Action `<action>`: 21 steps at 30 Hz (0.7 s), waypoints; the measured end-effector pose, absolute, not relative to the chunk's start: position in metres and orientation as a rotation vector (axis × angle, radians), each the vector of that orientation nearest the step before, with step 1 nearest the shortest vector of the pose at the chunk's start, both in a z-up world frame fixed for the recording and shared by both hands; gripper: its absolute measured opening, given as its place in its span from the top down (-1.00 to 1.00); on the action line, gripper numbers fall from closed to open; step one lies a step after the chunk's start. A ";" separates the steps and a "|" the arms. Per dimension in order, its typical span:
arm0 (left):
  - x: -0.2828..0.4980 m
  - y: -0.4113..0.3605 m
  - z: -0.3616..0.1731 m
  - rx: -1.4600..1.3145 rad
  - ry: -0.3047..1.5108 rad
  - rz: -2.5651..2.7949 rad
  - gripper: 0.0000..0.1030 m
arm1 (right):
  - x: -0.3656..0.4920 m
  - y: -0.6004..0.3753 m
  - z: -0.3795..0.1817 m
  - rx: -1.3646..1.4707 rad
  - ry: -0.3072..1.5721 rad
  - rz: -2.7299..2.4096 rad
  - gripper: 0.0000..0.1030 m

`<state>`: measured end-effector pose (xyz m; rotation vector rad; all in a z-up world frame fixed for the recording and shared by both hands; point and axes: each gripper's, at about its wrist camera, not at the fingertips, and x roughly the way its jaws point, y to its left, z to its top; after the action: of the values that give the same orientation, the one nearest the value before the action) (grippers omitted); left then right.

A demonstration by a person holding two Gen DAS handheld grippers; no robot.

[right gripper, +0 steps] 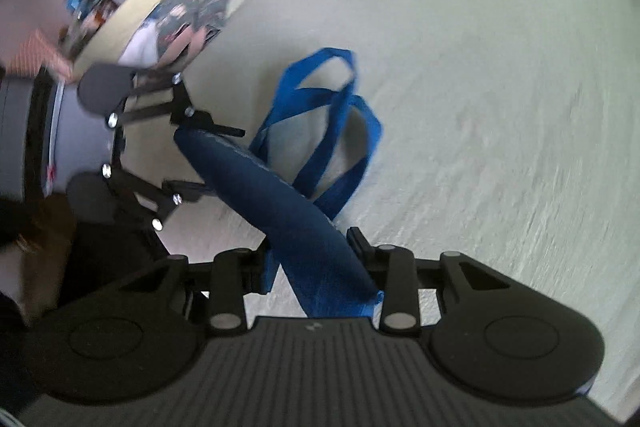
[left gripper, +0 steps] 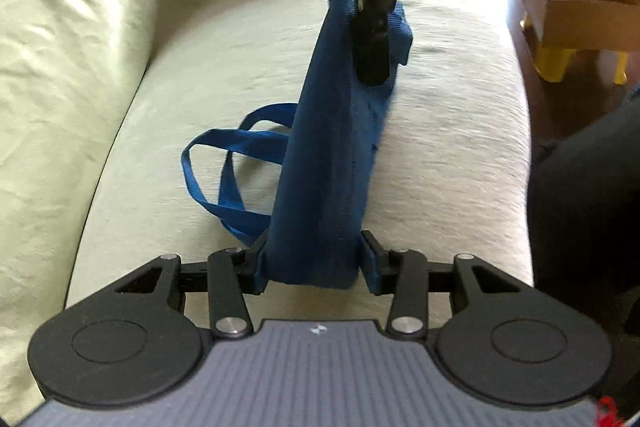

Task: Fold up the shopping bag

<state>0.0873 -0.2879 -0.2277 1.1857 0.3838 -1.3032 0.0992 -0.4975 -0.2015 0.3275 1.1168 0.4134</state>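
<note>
A pale green sofa cushion (left gripper: 452, 147) carries the work. Above it the blue shopping bag (left gripper: 328, 163) hangs as a narrow folded strip, so lengthwise folding looks done; end-to-end folds and tucking remain. Its handles (left gripper: 224, 167) trail loose on the cushion. The left gripper (left gripper: 316, 263) clamps one end, the right gripper (right gripper: 316, 267) the other.

only partly legible raised letters, seemingly "da", on the black body of the right claw (left gripper: 374, 27) in the left wrist view; rest blurred, nothing else readable anywhere.
</note>
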 end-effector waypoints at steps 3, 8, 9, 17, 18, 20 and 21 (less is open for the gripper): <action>0.094 -0.290 -0.227 1.163 0.381 -1.291 -0.04 | 0.103 -0.505 -0.209 0.395 1.153 0.409 0.38; 0.108 -0.279 -0.213 1.127 0.377 -1.237 -0.16 | 0.113 -0.510 -0.230 0.472 1.183 0.361 0.35; 0.109 -0.275 -0.209 1.123 0.367 -1.221 -0.15 | 0.116 -0.512 -0.234 0.489 1.188 0.345 0.34; 0.104 -0.273 -0.178 0.918 0.375 -1.165 0.31 | 0.126 -0.522 -0.251 0.637 1.197 0.268 0.37; 0.106 -0.282 -0.183 0.900 0.413 -1.140 0.75 | 0.127 -0.522 -0.252 0.640 1.194 0.263 0.37; 0.112 -0.296 -0.193 0.861 0.476 -1.096 0.85 | 0.123 -0.522 -0.251 0.643 1.183 0.253 0.37; 0.113 -0.301 -0.198 0.844 0.508 -1.094 0.87 | 0.121 -0.522 -0.251 0.646 1.176 0.247 0.37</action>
<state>0.1130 -0.3011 -0.1984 0.8437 0.5083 -1.0939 0.1213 -0.5225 -0.2514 0.6456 1.1757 0.2475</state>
